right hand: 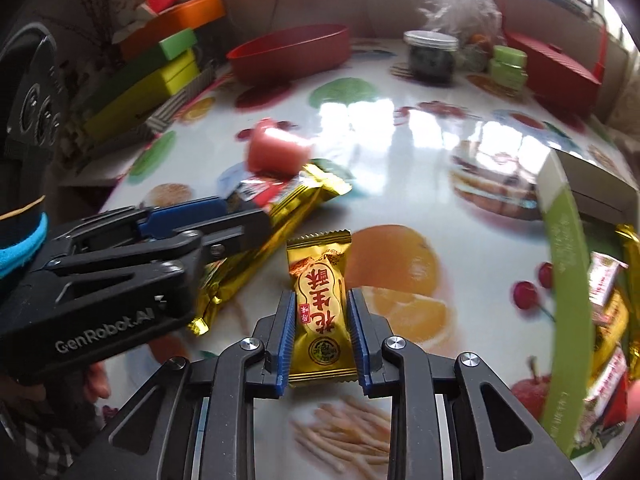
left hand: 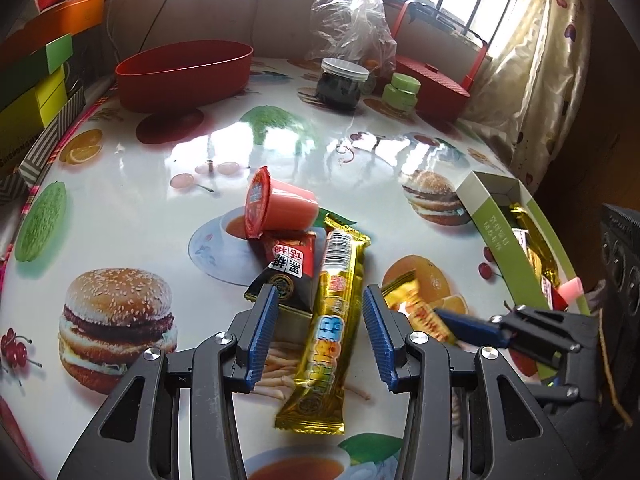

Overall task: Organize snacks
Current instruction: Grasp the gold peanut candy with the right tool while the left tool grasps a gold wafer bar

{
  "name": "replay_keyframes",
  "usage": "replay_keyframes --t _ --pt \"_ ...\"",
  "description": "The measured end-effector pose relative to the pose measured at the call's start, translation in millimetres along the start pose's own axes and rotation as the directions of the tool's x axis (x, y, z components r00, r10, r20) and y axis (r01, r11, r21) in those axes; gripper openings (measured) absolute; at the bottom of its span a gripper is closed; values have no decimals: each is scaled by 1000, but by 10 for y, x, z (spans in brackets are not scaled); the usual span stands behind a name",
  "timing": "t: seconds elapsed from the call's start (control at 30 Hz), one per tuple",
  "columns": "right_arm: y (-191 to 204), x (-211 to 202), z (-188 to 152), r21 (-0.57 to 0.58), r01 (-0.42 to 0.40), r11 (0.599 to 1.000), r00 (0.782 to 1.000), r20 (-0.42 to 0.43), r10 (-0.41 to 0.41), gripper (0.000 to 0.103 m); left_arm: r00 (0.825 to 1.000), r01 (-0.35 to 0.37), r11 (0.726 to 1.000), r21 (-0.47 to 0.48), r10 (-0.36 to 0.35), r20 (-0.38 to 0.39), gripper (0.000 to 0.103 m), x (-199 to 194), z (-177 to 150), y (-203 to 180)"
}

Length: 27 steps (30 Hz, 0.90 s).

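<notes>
In the right wrist view, "GenRobot.AI" is printed in pale letters on the black body of the left claw, which is seen at the left edge, held in a hand with a blue cuff. In the left wrist view that claw is held released, its blue pads standing apart on either side of a long gold snack bar without pressing on it. The bar lies flat on the worktop, its long axis running from the near edge away toward the far side, tilted a little rightward at the far end; a barcode is seen at that far end, and blue and red characters nearer, too glossy to be read. Just left of it a black and red packet with white label characters is partly overlain by a pink jelly cup tipped on its side, its red lid facing left. Further right, the small gold candy is gripped at its sides by the clenched right claw; red characters, apparently 花生酥, are printed along it, and its serrated end points away from the camera. At the far right a green open box holding more wrapped snacks rests on the worktop.
</notes>
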State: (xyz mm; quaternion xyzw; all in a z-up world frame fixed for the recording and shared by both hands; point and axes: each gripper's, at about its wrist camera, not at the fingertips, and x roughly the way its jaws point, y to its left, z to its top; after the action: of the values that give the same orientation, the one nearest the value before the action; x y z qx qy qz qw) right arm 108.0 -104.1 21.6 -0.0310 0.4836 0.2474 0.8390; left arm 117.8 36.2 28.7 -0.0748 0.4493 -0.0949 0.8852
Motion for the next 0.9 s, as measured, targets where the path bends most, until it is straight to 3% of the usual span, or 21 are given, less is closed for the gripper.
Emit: replay_keyframes --t 0.23,0.4,0.63,0.9 --pt "-176 -67 -48 28 53 998 998 18 -54 24 1000 -23 999 26 24 -10 45 9 -34 -93" --pt "-272 -109 -107 52 46 998 999 26 -47 24 998 -59 997 58 59 -6 45 -29 -88 -152" --pt "-300 -134 -136 63 39 997 999 33 -41 24 997 -49 996 70 53 -54 45 137 -111 -204" --pt "-357 -155 -147 77 46 996 998 40 -49 24 998 -47 994 104 52 -44 45 205 -54 -287"
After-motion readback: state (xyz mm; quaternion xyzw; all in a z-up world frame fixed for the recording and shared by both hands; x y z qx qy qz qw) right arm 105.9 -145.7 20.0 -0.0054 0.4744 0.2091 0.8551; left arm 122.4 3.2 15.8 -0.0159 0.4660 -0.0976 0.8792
